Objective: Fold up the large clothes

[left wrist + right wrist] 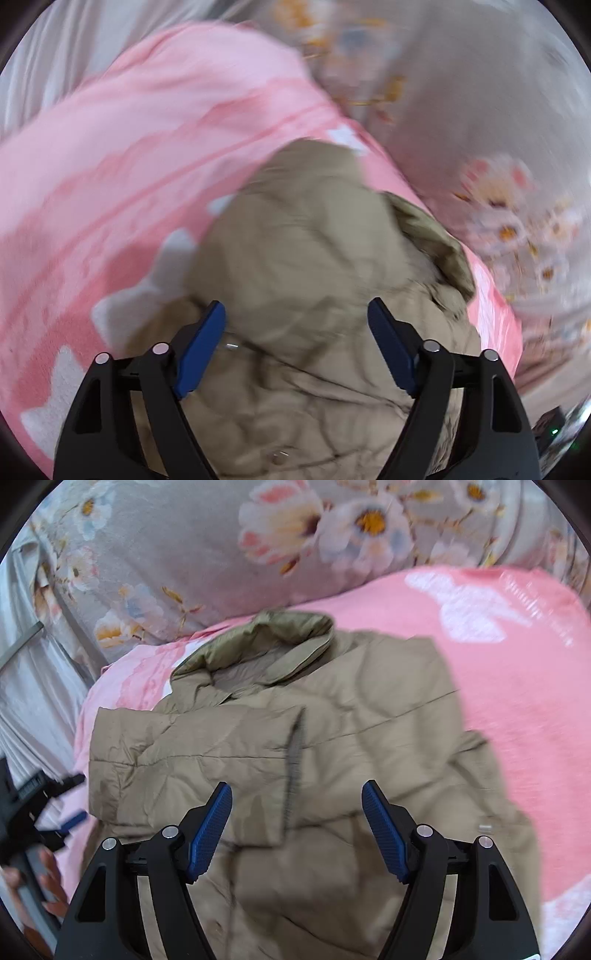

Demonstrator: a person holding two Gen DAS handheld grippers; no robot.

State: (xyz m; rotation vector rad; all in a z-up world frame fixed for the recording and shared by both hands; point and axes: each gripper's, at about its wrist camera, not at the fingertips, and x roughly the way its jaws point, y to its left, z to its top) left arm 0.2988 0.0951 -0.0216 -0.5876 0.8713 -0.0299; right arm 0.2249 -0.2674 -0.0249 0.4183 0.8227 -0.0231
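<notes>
Right wrist: khaki jacket (332, 720) on pink blanket (517, 686)

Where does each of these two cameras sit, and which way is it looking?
Left wrist: on the left gripper, looking down along its open blue fingers at the tan jacket on a pink blanket.
Right wrist: on the right gripper, open, facing the jacket's collar and folded sleeve; the person's left hand shows.
Shared: jacket, blanket, floral bedding.
</notes>
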